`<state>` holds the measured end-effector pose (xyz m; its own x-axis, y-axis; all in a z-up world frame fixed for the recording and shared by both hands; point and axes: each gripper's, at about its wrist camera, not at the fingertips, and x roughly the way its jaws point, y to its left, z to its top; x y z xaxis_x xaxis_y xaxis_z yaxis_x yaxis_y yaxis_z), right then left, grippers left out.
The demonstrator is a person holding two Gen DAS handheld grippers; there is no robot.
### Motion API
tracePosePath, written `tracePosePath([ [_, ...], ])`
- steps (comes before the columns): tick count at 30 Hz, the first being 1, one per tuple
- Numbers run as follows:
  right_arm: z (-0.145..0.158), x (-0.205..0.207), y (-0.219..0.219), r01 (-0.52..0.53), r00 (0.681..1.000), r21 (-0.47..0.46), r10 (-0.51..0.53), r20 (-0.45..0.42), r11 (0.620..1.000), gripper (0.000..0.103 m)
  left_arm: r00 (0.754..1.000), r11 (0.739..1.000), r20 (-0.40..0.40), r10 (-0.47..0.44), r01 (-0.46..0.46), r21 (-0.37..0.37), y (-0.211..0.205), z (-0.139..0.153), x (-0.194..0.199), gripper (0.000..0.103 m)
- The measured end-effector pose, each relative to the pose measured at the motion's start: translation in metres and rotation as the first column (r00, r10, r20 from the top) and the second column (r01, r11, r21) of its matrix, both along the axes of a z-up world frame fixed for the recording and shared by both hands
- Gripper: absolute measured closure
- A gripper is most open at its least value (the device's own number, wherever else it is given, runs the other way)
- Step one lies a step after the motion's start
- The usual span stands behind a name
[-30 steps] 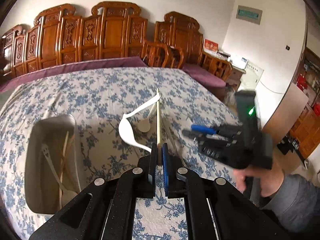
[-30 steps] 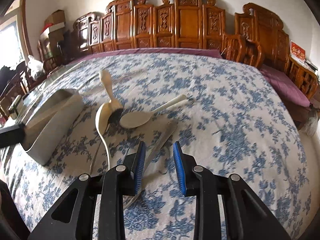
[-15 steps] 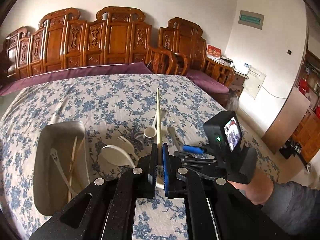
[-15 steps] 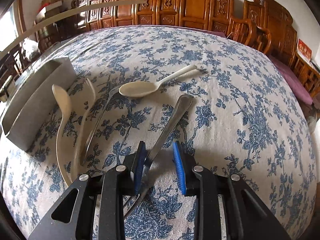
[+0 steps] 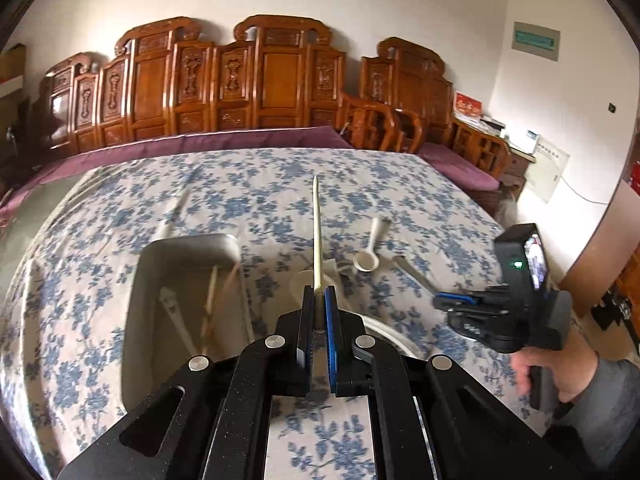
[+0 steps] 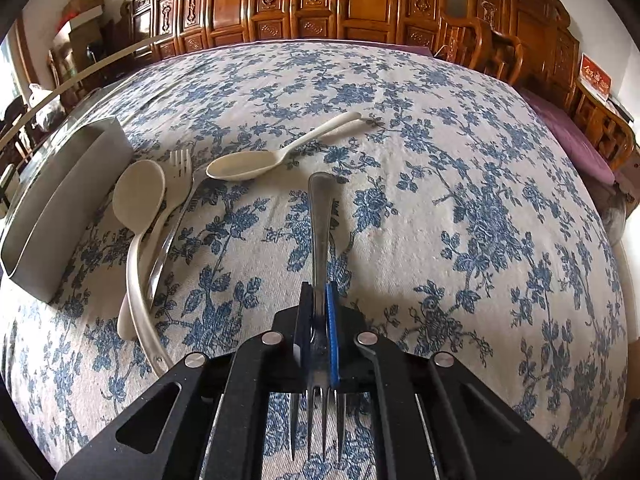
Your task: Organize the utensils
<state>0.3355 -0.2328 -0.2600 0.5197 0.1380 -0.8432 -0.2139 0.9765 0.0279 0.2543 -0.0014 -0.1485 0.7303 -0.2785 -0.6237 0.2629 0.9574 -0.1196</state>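
On floral tablecloth [image 6: 460,152]: metal fork [image 6: 320,216], stiff, slippery, clamped mid-handle by closed right gripper [image 6: 319,304], tines rearward; chopstick [image 5: 317,236], light, rigid, pinched at its end by closed left gripper [image 5: 318,304] beside metal tray [image 5: 136,280]

Chopstick [image 5: 317,236]: pale, I have it clamped at its near end, tip toward 12 o'clock.
Metal fork [image 6: 321,236]: I pinch it mid-shaft, tines toward 6 o'clock.
Tray [image 6: 60,208]: grey, rectangular, at my right view's 9 o'clock.
Cream spoon [image 6: 276,156]: flat, handle toward 1 o'clock.
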Motion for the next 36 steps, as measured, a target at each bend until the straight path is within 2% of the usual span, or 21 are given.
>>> tracePosePath([
  [10,0.005,-0.014,0.002,0.007,1.000,-0.025,-0.007,0.025,1.000,0.095,0.999,0.999,-0.012,0.050,-0.049,0.022,0.021,-0.005,-0.004,0.099],
  [21,0.033,-0.039,0.017,-0.028,0.994,-0.017,0.030,0.102,0.999,0.095,0.993,0.993,-0.036,0.110,-0.108,0.037,0.054,-0.010,-0.011,0.099],
  [36,0.072,-0.078,0.050,-0.091,0.983,-0.041,0.096,0.156,0.995,0.095,0.973,0.983,-0.147,0.179,-0.171,0.063,0.093,-0.035,-0.007,0.099],
])
